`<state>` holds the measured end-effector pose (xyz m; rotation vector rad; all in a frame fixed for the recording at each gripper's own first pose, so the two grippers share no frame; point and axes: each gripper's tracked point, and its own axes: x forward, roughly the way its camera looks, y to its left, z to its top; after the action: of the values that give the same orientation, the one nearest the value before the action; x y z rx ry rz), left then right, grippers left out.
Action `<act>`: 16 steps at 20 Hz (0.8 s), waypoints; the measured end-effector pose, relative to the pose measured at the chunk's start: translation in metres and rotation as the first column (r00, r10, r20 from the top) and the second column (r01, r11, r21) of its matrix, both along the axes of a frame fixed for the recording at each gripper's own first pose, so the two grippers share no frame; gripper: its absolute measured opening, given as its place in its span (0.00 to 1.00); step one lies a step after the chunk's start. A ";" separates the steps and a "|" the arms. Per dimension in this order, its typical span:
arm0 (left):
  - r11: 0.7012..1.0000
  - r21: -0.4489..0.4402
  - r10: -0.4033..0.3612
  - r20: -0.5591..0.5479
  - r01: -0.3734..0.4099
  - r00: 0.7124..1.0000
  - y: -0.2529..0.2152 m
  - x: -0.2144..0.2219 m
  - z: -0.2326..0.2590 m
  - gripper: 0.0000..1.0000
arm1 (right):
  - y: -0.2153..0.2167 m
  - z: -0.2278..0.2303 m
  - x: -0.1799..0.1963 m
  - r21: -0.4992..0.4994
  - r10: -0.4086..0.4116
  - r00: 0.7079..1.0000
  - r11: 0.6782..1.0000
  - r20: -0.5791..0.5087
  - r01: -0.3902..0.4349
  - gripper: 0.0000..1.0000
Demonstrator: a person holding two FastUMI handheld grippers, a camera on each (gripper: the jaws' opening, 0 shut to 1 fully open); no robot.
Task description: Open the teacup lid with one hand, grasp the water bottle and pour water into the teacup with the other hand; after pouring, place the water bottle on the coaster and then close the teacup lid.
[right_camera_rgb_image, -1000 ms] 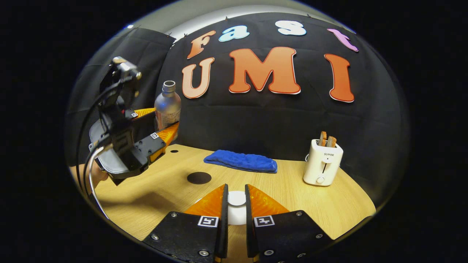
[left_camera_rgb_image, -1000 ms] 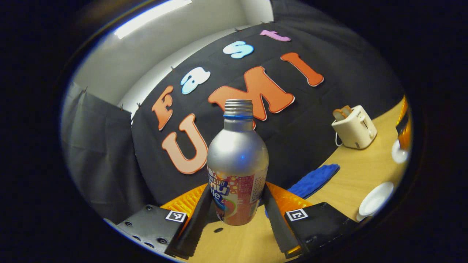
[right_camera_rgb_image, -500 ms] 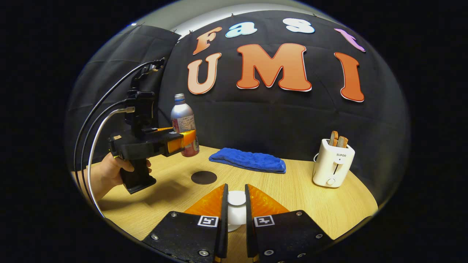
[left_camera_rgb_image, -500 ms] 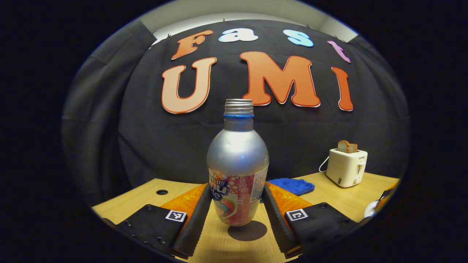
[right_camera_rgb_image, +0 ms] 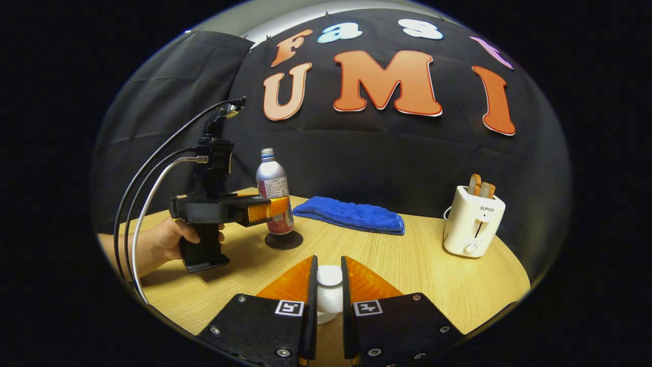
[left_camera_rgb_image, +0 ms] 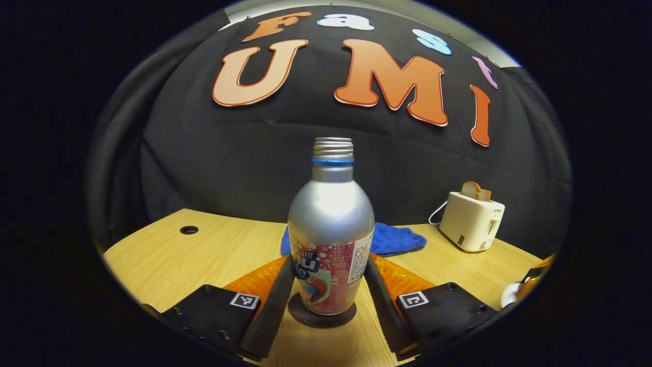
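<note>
Toaster (right_camera_rgb_image: 472,228) front reads "SUPOR". Water bottle (left_camera_rgb_image: 330,239) label has coloured print, too warped to read. Square coded markers sit on both tools, no text.

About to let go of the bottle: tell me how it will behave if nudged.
The bottle is tall with a narrow base, so it would probably tip rather than slide. It stands on the small coaster, leaving little margin. Its smooth metal shoulder looks slippery, and its open neck could spill.

Brushed-metal water bottle (left_camera_rgb_image: 331,224) with glossy printed label, matt wood-grain table (left_camera_rgb_image: 214,250), nubby blue cloth (right_camera_rgb_image: 350,214)
</note>
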<state>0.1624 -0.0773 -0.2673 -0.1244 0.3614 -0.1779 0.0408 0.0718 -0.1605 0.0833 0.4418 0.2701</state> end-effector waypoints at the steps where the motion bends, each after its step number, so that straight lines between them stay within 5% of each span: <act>1: 1.000 -0.001 0.002 -0.014 -0.002 1.000 -0.001 0.001 -0.006 0.84 | 0.001 -0.003 0.000 0.000 0.001 1.000 1.000 -0.006 -0.001 0.21; 9: 1.000 -0.018 0.001 -0.077 -0.002 0.997 -0.002 -0.001 -0.029 0.85 | 0.013 -0.012 -0.001 0.033 0.022 0.999 0.999 -0.039 -0.021 0.21; 16: 1.000 -0.013 -0.028 -0.118 0.027 0.993 -0.001 -0.021 -0.028 0.99 | 0.023 -0.025 0.001 0.033 0.029 0.997 0.999 -0.071 -0.027 0.21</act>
<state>0.1416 -0.0783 -0.2954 -0.1411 0.4802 -0.2004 0.0422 0.0947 -0.1856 0.1181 0.5097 0.3024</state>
